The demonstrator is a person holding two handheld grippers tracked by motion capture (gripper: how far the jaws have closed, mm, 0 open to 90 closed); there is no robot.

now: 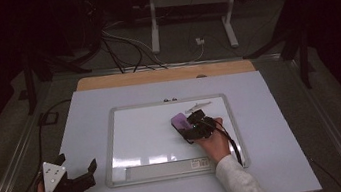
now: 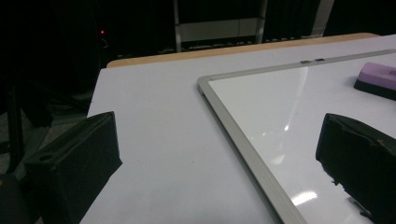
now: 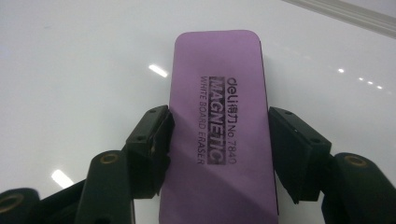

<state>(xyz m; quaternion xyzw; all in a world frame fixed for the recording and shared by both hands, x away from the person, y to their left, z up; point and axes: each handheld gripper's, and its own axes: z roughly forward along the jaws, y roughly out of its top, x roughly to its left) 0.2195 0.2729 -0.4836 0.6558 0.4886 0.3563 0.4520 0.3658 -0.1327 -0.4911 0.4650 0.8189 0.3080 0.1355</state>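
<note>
A purple whiteboard eraser (image 3: 219, 93) printed "MAGNETIC" lies flat on the glossy whiteboard (image 3: 70, 70). My right gripper (image 3: 219, 140) is shut on it, one black pad against each long side. From above, the eraser (image 1: 180, 121) sits in the board's upper right part, with the right gripper (image 1: 190, 124) and the hand just behind it. My left gripper (image 1: 76, 160) rests open at the table's front left, off the board, with nothing between its fingers. Along its wide-apart jaws, the left gripper (image 2: 219, 140) faces the board's metal frame (image 2: 243, 144) and the distant eraser (image 2: 378, 77).
A light-coloured marker (image 1: 197, 106) lies on the board just beyond the eraser. The whiteboard's frame (image 1: 112, 144) has a tray strip (image 1: 158, 169) along its near edge. The white tabletop (image 1: 274, 127) surrounds the board. Cables and a metal stand (image 1: 190, 2) occupy the dark floor beyond.
</note>
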